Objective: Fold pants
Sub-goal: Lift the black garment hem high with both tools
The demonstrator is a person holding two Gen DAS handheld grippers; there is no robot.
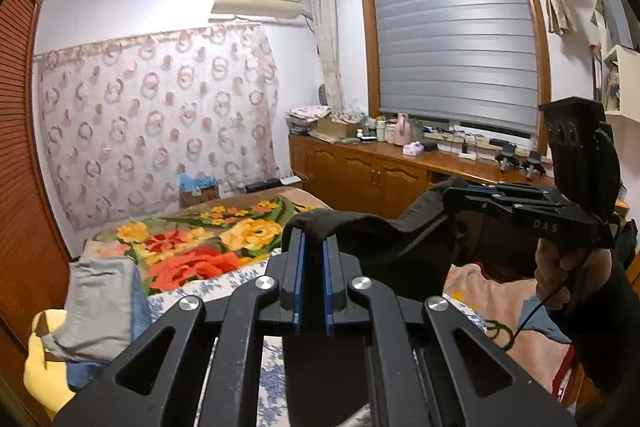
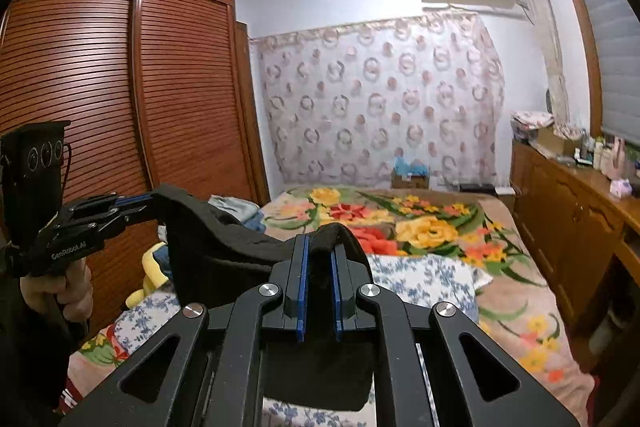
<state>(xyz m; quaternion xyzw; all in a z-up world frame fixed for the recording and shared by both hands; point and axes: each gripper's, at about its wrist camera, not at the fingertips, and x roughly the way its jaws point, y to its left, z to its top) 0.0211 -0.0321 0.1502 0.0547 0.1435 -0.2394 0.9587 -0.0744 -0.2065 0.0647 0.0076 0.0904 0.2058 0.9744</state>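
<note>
Bed: the bed point(image 2: 520, 291) fills the lower half of both views, under a floral blanket point(image 1: 224, 235) with a blue-flowered sheet point(image 2: 424, 279) nearer me.
Wardrobe: a slatted wooden wardrobe point(image 2: 120, 99) stands at my 10 o'clock in the right view.
Pants: the black pants point(image 1: 384, 239) hang in the air between my two tools, above the bed, sagging in a shallow curve from one pinch to the other; the rest drops below the frames, so I cannot tell how much touches the sheet.
Clothes pile: grey and blue garments point(image 1: 100, 303) lie at 8 o'clock in the left view, near the bed edge.
Left gripper: my left gripper point(image 1: 313, 247) is pinched nearly closed on a fold of the black cloth, which caps the blue pads.
Right gripper: my right gripper point(image 2: 320, 251) is likewise clamped almost fully together on the other end of that edge.
Risk, slip: each bite looks shallow, at the pad tips; I judge a jerk could pull the fabric free.
Risk, uneven fold: if one hand leads, the slack edge may twist and the legs land crooked.
Risk, snag: lowering toward 8 o'clock could drag the hem over the pile.
</note>
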